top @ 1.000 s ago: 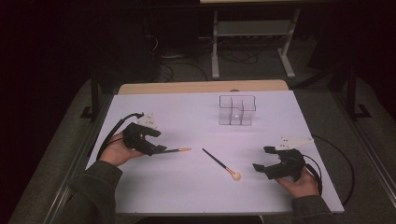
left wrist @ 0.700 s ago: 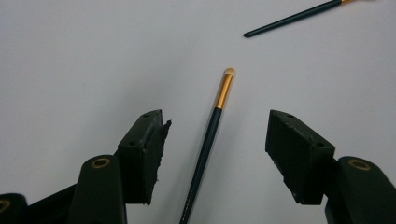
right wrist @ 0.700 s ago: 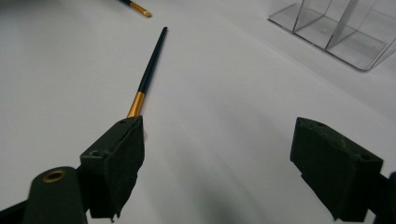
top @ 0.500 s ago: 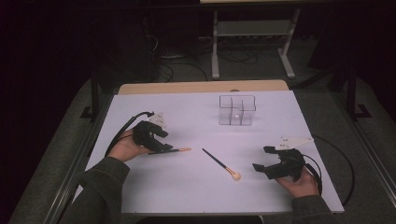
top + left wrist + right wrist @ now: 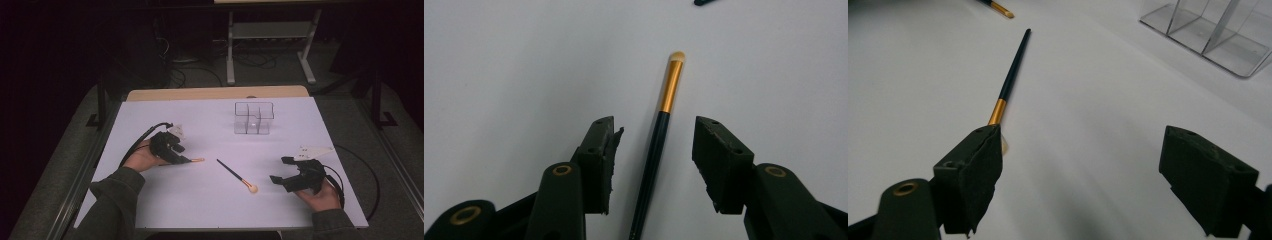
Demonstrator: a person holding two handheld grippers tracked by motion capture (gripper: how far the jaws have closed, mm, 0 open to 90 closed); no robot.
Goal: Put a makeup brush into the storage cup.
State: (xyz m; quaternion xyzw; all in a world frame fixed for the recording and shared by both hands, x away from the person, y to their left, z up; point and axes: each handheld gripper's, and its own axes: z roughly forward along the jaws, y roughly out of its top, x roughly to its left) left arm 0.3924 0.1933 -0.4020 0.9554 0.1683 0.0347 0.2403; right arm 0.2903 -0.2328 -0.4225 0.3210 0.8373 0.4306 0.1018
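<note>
Left claw (image 5: pixel 655 137) straddles the dark handle of the near brush (image 5: pixel 659 135), which lies flat on the white surface (image 5: pixel 150 200). Its jaws have just been closing; pads not yet touching the handle.

Risk, as judged: the thin round handle could roll or get nudged aside if one pad lands first, or be pinched off-centre and pivot on lifting.

Right claw (image 5: pixel 1080 165) is held spread, empty, beside the second brush (image 5: pixel 236 175).

A clear divided organiser (image 5: pixel 254 118) stands farther back. The room beyond is dark; a metal stand (image 5: pixel 270 35) and cables are seen on the floor.
</note>
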